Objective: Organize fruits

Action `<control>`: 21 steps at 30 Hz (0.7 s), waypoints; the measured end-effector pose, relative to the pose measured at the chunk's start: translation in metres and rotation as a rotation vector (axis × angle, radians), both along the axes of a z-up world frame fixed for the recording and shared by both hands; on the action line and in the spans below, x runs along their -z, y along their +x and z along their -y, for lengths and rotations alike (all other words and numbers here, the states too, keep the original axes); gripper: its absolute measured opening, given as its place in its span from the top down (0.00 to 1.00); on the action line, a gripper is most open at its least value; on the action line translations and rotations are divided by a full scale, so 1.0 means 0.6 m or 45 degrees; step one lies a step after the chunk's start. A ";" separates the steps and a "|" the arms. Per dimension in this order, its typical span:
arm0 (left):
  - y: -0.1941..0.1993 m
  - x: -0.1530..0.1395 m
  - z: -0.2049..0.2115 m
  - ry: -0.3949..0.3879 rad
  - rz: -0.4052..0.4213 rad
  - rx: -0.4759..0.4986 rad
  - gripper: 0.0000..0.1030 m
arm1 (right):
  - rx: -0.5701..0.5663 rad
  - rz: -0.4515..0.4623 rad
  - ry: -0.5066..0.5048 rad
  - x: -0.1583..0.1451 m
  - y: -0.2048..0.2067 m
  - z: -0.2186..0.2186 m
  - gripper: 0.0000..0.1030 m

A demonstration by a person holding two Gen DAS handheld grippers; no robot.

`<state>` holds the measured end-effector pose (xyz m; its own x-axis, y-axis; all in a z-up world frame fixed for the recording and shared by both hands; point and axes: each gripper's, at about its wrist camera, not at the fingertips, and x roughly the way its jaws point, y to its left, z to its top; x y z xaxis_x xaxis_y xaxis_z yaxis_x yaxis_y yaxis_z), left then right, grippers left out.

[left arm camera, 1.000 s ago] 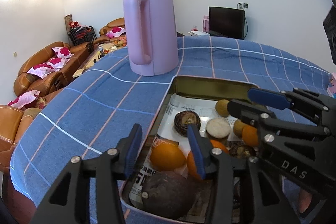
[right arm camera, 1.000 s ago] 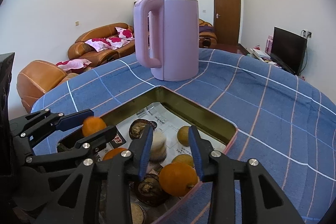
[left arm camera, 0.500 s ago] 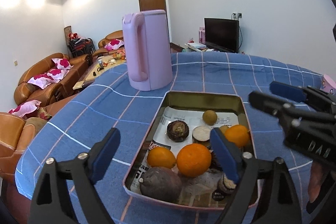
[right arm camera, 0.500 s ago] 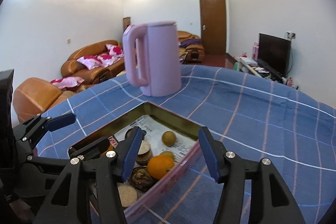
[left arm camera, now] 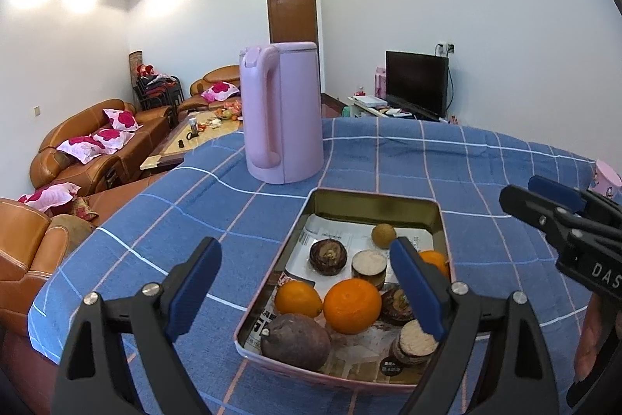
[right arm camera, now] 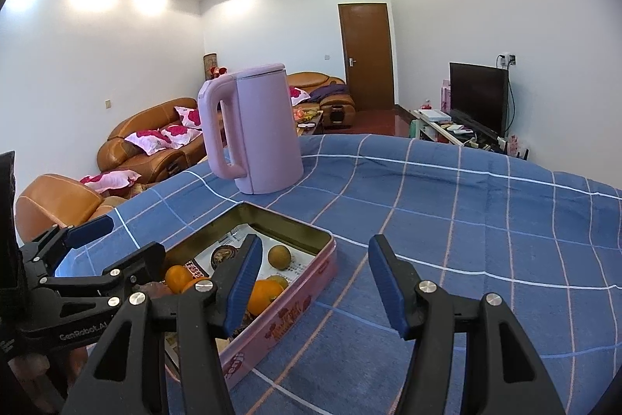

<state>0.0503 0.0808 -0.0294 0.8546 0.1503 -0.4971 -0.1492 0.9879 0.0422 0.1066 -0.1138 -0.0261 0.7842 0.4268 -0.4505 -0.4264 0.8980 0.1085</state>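
Blue checked tablecloth [left arm camera: 388, 158], left gripper [left arm camera: 307, 294] jaws apart, angled down over fruit tin [left arm camera: 373, 205]

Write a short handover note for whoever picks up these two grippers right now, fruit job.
Left gripper: open, empty, held above the near end of the tin.
Right gripper: open, empty, over the cloth beside the tin's right wall.
Tin: on the cloth in front of the kettle, lined with paper.
Inside: oranges, a small brown fruit at the far end, dark round fruits, some cut.
Done: all visible fruit lies in the tin.
Left: no loose fruit in sight; check the layout.
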 end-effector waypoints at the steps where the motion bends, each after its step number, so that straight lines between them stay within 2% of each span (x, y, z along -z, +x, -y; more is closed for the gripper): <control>1: -0.001 -0.001 0.000 -0.002 0.003 0.000 0.11 | -0.001 0.007 -0.001 -0.002 -0.004 0.001 0.43; 21: -0.009 -0.012 0.015 -0.004 0.022 0.002 0.10 | 0.003 0.047 0.006 -0.014 -0.029 0.018 0.43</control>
